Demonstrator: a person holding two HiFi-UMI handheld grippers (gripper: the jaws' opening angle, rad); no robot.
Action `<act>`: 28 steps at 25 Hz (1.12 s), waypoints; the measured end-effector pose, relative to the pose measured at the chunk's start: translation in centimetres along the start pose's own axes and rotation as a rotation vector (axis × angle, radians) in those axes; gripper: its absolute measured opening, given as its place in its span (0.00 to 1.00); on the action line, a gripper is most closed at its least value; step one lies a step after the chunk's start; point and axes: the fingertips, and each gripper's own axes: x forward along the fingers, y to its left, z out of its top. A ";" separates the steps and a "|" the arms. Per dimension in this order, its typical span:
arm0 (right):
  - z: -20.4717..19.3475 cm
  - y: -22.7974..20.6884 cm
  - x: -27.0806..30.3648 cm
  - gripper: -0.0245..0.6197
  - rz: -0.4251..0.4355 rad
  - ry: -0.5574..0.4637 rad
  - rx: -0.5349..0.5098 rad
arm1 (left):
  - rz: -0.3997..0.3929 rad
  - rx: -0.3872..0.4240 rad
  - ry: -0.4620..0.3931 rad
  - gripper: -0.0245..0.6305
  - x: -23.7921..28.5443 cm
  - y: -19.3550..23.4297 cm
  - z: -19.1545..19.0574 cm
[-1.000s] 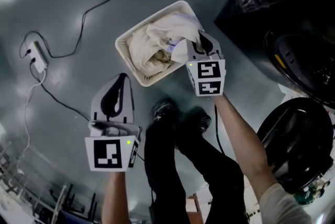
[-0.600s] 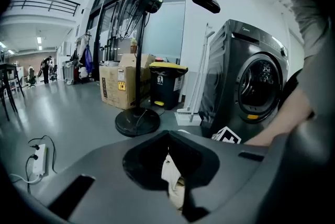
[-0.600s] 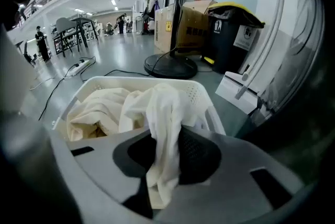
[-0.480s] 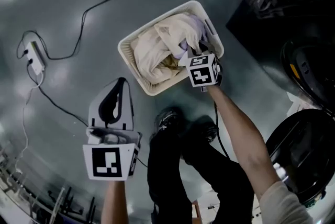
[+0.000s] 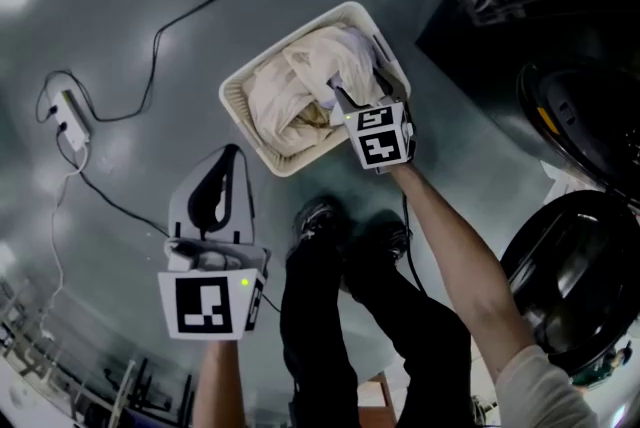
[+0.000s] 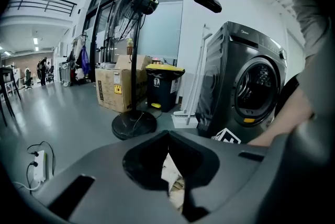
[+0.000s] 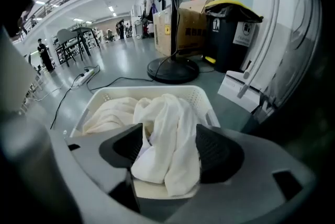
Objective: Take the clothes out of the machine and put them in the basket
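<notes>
White garment (image 7: 170, 113) lies loose between the jaws of the right tool (image 7: 166, 149), which have just been opening wide over the floor's laundry basket (image 7: 120, 93), apparently to drop it there, while the left tool (image 5: 233, 154) hangs closed, empty.

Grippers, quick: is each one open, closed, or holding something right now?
Left gripper: closed, holding nothing.
Right gripper: open, its jaws have just been opening; the white cloth lies loose between them, over the basket.
</notes>
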 end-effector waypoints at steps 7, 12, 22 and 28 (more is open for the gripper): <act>5.4 -0.7 -10.0 0.50 -0.034 -0.163 0.003 | -0.086 0.021 -0.002 0.07 -0.8 -4.4 5.4; 6.5 -2.3 -17.3 0.28 -0.093 -0.216 0.058 | -0.146 0.058 -0.010 0.07 -1.3 -7.9 8.4; 8.0 -6.4 -30.5 0.09 -0.198 -0.250 0.179 | -0.293 0.106 0.017 0.07 -2.5 -15.4 13.9; 7.8 -9.6 -38.1 0.07 -0.248 -0.319 0.290 | -0.377 0.171 0.035 0.07 -3.2 -21.0 16.2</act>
